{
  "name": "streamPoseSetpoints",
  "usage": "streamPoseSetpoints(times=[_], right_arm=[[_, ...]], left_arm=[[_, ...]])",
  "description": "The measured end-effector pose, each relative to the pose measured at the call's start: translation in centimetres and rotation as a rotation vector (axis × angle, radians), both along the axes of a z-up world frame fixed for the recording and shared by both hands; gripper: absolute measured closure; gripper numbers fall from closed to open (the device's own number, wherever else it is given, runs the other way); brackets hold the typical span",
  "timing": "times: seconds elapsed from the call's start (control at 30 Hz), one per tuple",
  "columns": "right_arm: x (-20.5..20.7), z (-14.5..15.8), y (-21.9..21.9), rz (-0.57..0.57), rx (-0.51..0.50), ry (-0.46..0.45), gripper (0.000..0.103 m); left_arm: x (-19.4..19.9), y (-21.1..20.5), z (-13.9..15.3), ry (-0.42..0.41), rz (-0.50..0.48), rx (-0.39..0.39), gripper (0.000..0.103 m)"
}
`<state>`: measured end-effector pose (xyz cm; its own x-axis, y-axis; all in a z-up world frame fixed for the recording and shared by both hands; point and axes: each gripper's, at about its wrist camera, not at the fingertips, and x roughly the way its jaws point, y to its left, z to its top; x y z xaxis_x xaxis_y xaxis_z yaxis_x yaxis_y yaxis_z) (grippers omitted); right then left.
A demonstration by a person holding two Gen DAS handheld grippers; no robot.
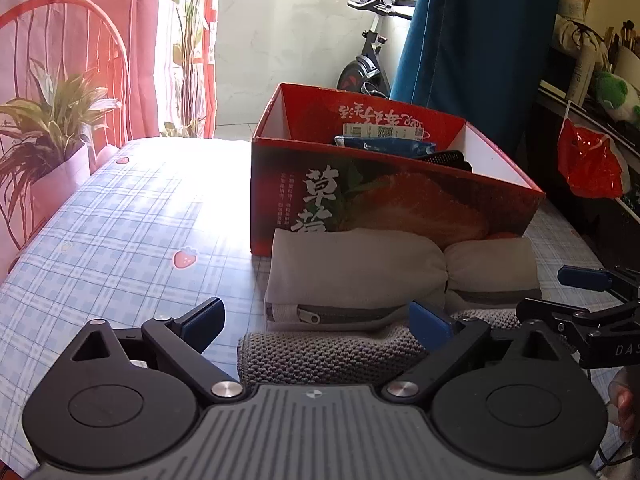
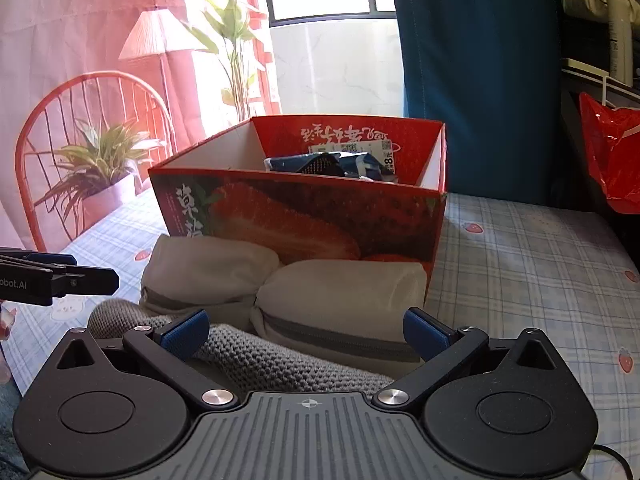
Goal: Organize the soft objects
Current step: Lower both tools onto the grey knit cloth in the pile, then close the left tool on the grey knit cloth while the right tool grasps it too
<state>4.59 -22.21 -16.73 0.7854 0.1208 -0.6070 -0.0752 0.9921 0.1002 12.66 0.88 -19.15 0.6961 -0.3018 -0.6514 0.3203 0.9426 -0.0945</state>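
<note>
Left wrist: red box (image 1: 360, 200) w/ blue packet (image 1: 384, 146) inside.

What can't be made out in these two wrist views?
- Red box contents: front wall hides all but the tops of blue packets, both views.
- Grey knit item: near part hidden under left tongs and right tongs.
- Beige zip pouches: far sides hidden against the box.
- Person: only a hand, cut off by the left view's right edge.
- Shelf items: too small, edge-distorted.
</note>
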Motion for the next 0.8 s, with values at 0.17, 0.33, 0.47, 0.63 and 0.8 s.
streamPoseSetpoints(times=[0.17, 0.33, 0.47, 0.63, 0.8], right_arm=[[-0.6, -0.2, 0.1, 0.009, -0.025, -0.003, 0.000], [-1.2, -0.7, -0.8, -0.008, 0.005, 0.015, 0.000], [-1.5, -1.3, -0.9, -0.011, 0.008, 0.033, 0.004], [-1.4, -1.7, -0.8, -0.014, 0.003, 0.048, 0.016], [-0.5, -2.5, -1.2, -0.022, 0.008, 0.101, 0.029]], left_arm=[[-0.5, 0.3, -0.9, 0.042, -0.013, -0.006, 0.013], [-0.7, 1.0, -1.6, 0.090, -0.017, -0.051, 0.021], [-0.4, 1.1, -2.4, 0.122, -0.014, -0.077, 0.023], [0.5, 1.3, -2.8, 0.129, 0.016, -0.079, 0.025], [1.5, 1.3, -3.5, 0.145, 0.003, -0.082, 0.019]])
